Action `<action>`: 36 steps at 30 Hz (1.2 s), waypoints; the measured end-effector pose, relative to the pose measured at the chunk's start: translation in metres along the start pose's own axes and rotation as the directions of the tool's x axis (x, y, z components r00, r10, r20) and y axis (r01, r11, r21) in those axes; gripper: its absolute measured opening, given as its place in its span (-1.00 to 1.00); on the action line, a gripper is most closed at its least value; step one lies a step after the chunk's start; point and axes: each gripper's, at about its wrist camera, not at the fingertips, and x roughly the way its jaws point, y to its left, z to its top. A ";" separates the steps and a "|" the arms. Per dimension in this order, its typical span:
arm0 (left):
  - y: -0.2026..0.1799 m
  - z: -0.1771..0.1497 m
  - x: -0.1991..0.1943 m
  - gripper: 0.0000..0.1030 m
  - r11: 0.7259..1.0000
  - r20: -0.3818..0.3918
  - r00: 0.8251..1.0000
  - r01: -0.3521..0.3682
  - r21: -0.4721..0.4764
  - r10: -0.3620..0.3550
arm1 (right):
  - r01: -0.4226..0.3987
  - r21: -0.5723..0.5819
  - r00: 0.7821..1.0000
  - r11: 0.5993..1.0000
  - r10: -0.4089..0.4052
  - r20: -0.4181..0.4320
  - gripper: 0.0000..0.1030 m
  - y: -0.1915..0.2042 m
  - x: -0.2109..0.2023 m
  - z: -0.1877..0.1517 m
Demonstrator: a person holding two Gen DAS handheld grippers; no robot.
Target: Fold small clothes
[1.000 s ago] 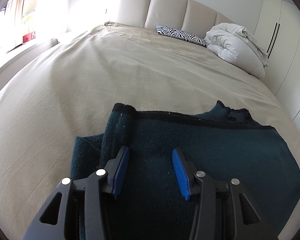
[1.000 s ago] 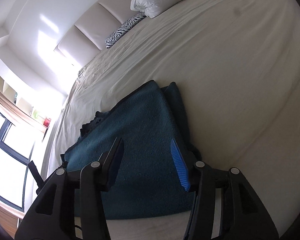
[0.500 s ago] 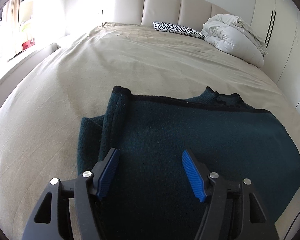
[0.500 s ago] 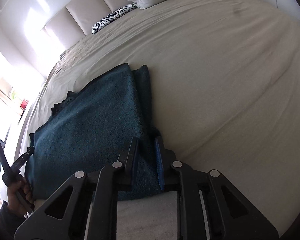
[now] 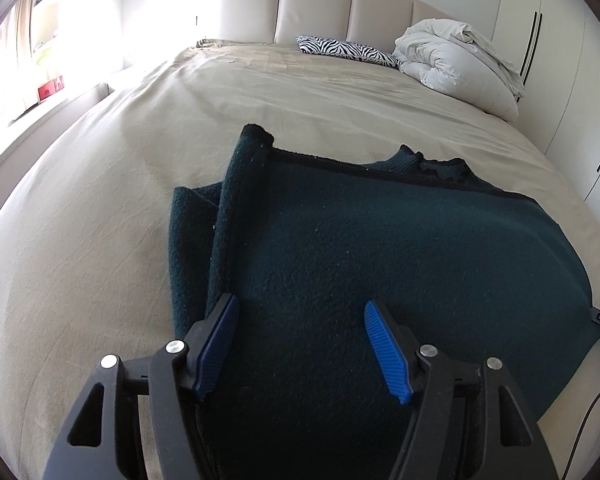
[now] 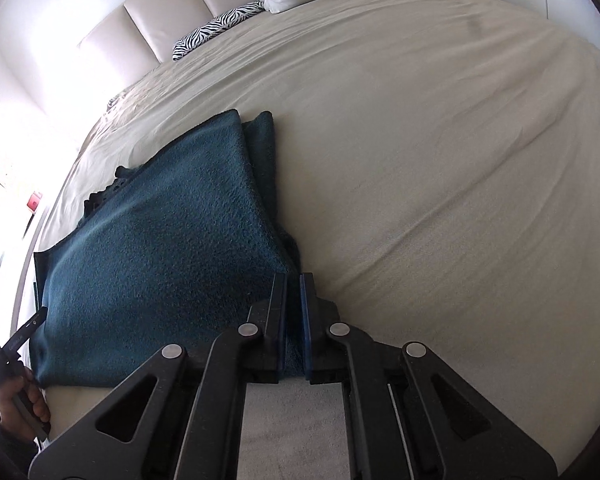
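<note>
A dark teal knit sweater (image 5: 380, 248) lies partly folded on the beige bed (image 5: 100, 200), near its front edge. My left gripper (image 5: 300, 344) is open, its blue pads spread over the sweater's near left part. In the right wrist view the sweater (image 6: 160, 248) lies to the left. My right gripper (image 6: 294, 312) is shut on the sweater's near right corner, teal fabric showing between the pads. The left gripper (image 6: 20, 336) shows at the sweater's far left corner there.
A padded headboard (image 5: 312, 12), a zebra-print pillow (image 5: 344, 50) and a bundled white duvet (image 5: 456, 64) are at the far end of the bed. White wardrobe doors (image 5: 560, 60) stand on the right. A window ledge (image 5: 48, 92) runs along the left.
My right gripper has closed on the sweater's near right corner. My left gripper has drawn back a little over the sweater and stays open.
</note>
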 end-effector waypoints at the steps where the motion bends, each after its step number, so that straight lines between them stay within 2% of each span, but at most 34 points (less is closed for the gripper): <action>1: -0.001 0.000 -0.001 0.32 1.000 -0.003 1.000 -0.003 -0.001 0.003 | -0.003 0.006 1.000 1.000 0.003 0.000 -0.91 -0.001 0.002 -0.002; 4: -0.002 -0.002 -0.007 0.32 1.000 -0.002 1.000 -0.009 -0.006 0.009 | -0.001 -0.006 1.000 1.000 0.001 -0.006 -0.90 0.001 0.003 -0.001; 5: -0.002 -0.002 -0.008 0.32 1.000 0.001 1.000 -0.007 -0.005 0.007 | 0.004 -0.010 1.000 1.000 -0.005 -0.005 -0.81 0.002 0.000 0.000; 6: -0.002 -0.005 -0.008 0.32 1.000 0.008 1.000 -0.003 -0.005 0.003 | 0.024 -0.012 1.000 1.000 -0.024 -0.002 -0.62 0.004 -0.005 0.002; 7: 0.000 -0.006 -0.007 0.32 1.000 0.012 1.000 0.003 -0.009 -0.003 | 0.067 -0.016 0.998 0.998 -0.067 0.009 -0.54 0.008 -0.012 0.003; 9: 0.002 -0.007 -0.004 0.33 1.000 0.018 1.000 0.017 -0.020 -0.017 | 0.112 -0.016 0.992 0.994 -0.111 0.067 -0.47 0.020 -0.030 0.006; 10: 0.003 -0.007 -0.004 0.34 1.000 0.021 1.000 0.020 -0.022 -0.020 | 0.103 -0.016 0.991 0.995 -0.101 0.092 -0.46 0.029 -0.039 0.008; 11: 0.003 -0.008 -0.004 0.34 1.000 0.023 1.000 0.019 -0.021 -0.019 | 0.066 -0.026 0.992 0.998 -0.062 0.112 -0.40 0.039 -0.046 0.010; 12: 0.002 -0.008 -0.005 0.34 1.000 0.025 1.000 0.018 -0.019 -0.018 | 0.016 -0.042 0.992 0.999 -0.010 0.126 -0.19 0.052 -0.050 0.010; 13: 0.002 -0.008 -0.005 0.34 1.000 0.025 1.000 0.019 -0.019 -0.019 | -0.043 -0.056 0.991 0.998 0.050 0.126 -0.04 0.066 -0.051 0.010; 14: 0.003 -0.008 -0.006 0.34 1.000 0.025 0.999 0.022 -0.021 -0.022 | -0.117 -0.072 0.986 0.991 0.124 0.107 0.02 0.080 -0.048 0.008; 16: 0.006 -0.007 -0.009 0.34 0.999 0.024 0.999 0.031 -0.027 -0.030 | -0.273 -0.085 0.961 0.958 0.276 0.016 0.02 0.108 -0.030 0.002; 18: 0.008 -0.009 -0.014 0.34 0.999 0.024 0.999 0.041 -0.028 -0.040 | -0.370 -0.077 0.928 0.926 0.364 -0.085 0.02 0.130 -0.005 -0.007; 19: 0.009 -0.010 -0.017 0.32 0.998 0.026 0.999 0.047 -0.029 -0.046 | -0.399 -0.075 0.912 0.914 0.386 -0.137 0.02 0.137 0.010 -0.012; 21: 0.016 -0.014 -0.028 0.32 0.998 0.040 0.998 0.054 -0.042 -0.052 | -0.361 -0.043 0.916 0.932 0.345 -0.207 -0.05 0.135 0.036 -0.021; 23: 0.030 -0.020 -0.040 0.33 0.995 0.041 0.999 0.024 -0.092 -0.020 | -0.427 0.029 0.888 0.904 0.425 -0.176 -0.08 0.117 0.041 -0.025; 24: 0.042 -0.024 -0.046 0.33 0.989 0.038 0.999 0.033 -0.146 -0.027 | -0.434 0.066 0.885 0.899 0.438 -0.155 -0.08 0.106 0.038 -0.025; 26: 0.070 -0.035 -0.063 0.33 0.963 0.064 0.997 0.064 -0.261 -0.049 | -0.410 0.117 0.900 0.904 0.422 -0.108 -0.08 0.083 0.029 -0.024; 28: 0.087 -0.044 -0.076 0.33 0.944 0.079 0.995 0.088 -0.318 -0.066 | -0.359 0.143 0.927 0.922 0.370 -0.061 -0.03 0.065 0.012 -0.023; 30: 0.095 -0.048 -0.079 0.33 0.925 0.066 0.990 0.143 -0.351 -0.128 | -0.351 0.165 0.933 0.922 0.359 -0.025 0.01 0.055 -0.004 -0.022; 33: 0.100 -0.051 -0.070 0.34 0.859 0.047 0.957 0.278 -0.430 -0.287 | -0.398 0.171 0.912 0.901 0.409 -0.033 0.01 0.060 -0.014 -0.026; 34: 0.100 -0.050 -0.066 0.34 0.845 0.037 0.951 0.290 -0.448 -0.307 | -0.425 0.168 0.898 0.889 0.438 -0.044 0.01 0.065 -0.016 -0.028; 36: 0.095 -0.044 -0.061 0.36 0.849 0.020 0.947 0.297 -0.438 -0.321 | -0.475 0.166 0.869 0.864 0.490 -0.068 0.01 0.080 -0.016 -0.032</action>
